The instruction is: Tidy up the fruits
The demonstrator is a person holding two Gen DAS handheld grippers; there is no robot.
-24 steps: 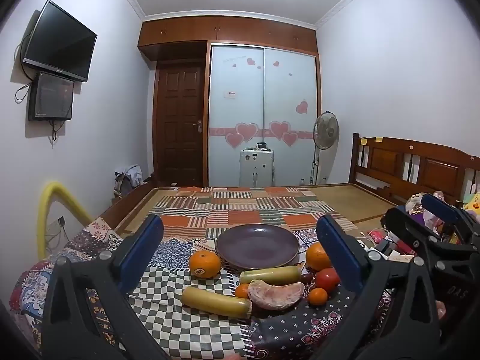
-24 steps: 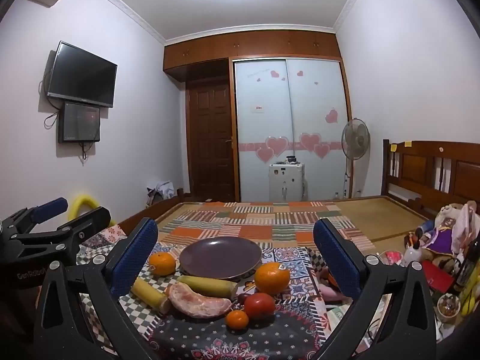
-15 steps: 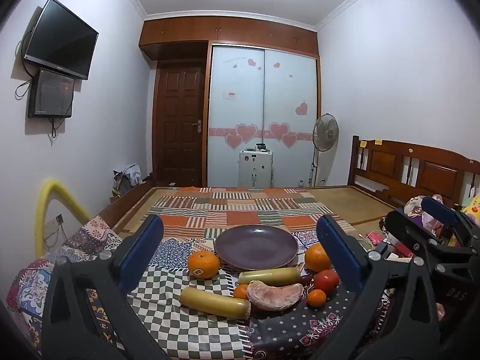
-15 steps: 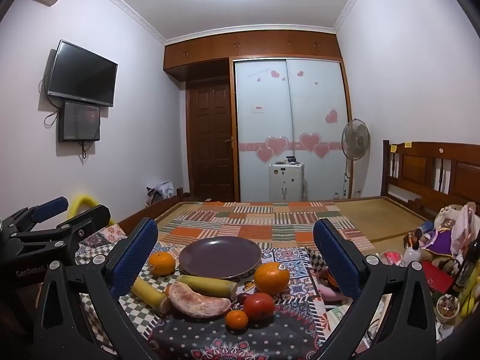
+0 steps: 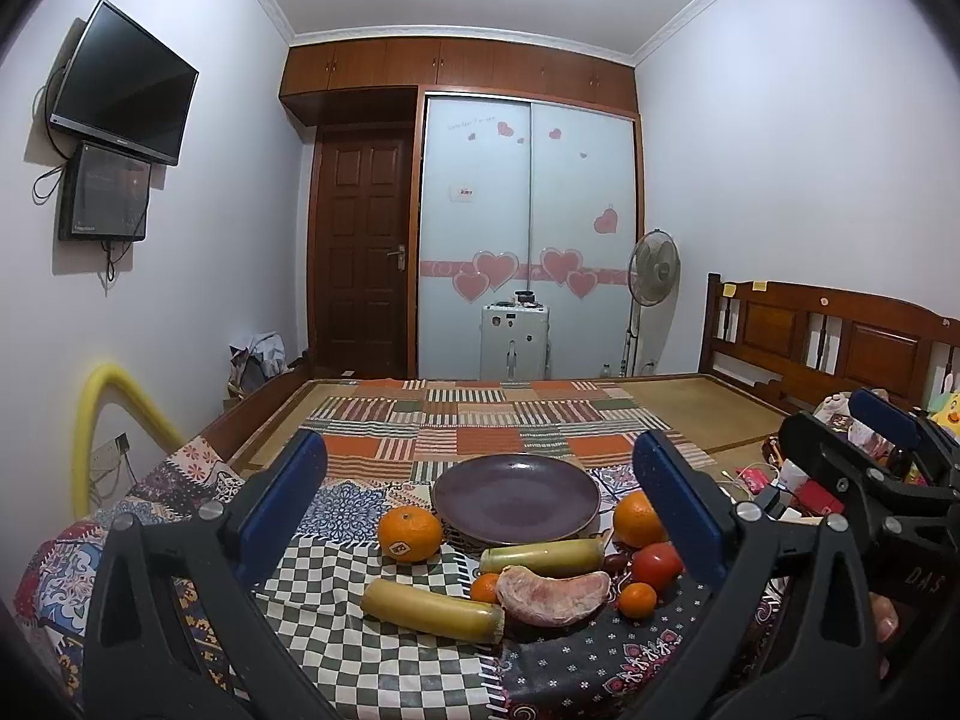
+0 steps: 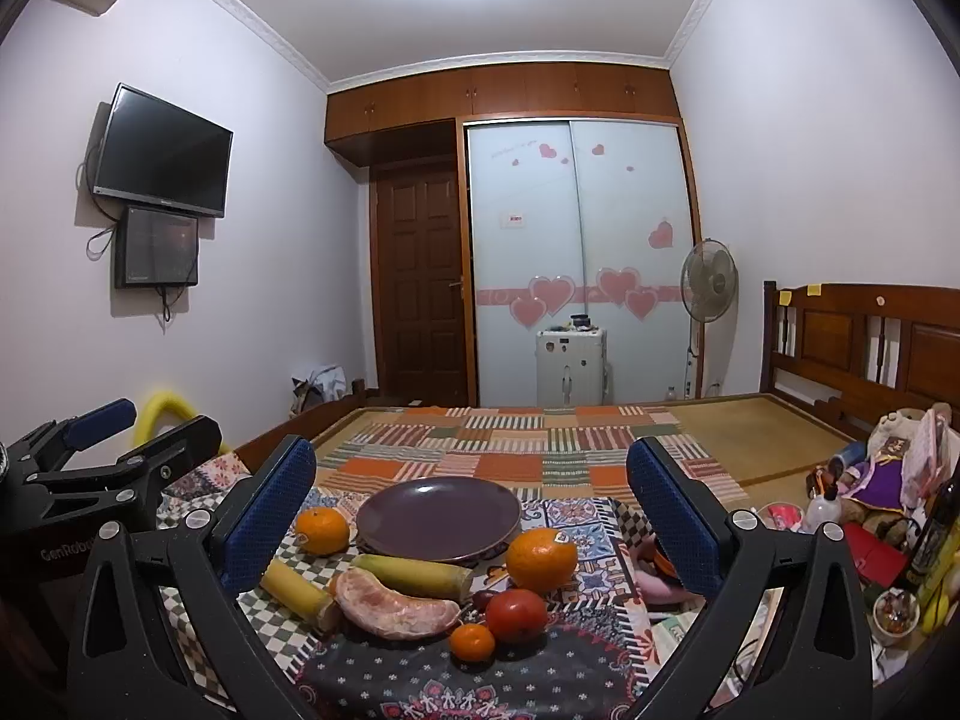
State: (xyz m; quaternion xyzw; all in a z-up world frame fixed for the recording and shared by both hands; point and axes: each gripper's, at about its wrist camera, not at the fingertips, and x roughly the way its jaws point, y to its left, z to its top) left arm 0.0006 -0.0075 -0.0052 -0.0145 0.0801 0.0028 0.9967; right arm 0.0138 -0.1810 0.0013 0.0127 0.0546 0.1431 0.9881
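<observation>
An empty purple plate (image 5: 516,498) (image 6: 438,516) sits on the patterned cloth. Around its near side lie two oranges (image 5: 409,534) (image 5: 637,519), two yellow-green cane pieces (image 5: 432,609) (image 5: 543,556), a pink pomelo wedge (image 5: 552,594) (image 6: 393,606), a red tomato (image 5: 657,564) (image 6: 516,615) and two small tangerines (image 5: 637,599) (image 6: 472,641). My left gripper (image 5: 480,510) is open and empty, held short of the fruit. My right gripper (image 6: 471,513) is open and empty too, to the right of the left one.
The fruit lies on a cloth-covered surface at the foot of a bed with a patchwork mat (image 5: 480,420). Toys, bottles and clutter (image 6: 870,504) crowd the right side. A yellow foam tube (image 5: 114,396) stands at the left wall.
Both views have shifted only slightly; the fruit and plate have not moved and both grippers stay open.
</observation>
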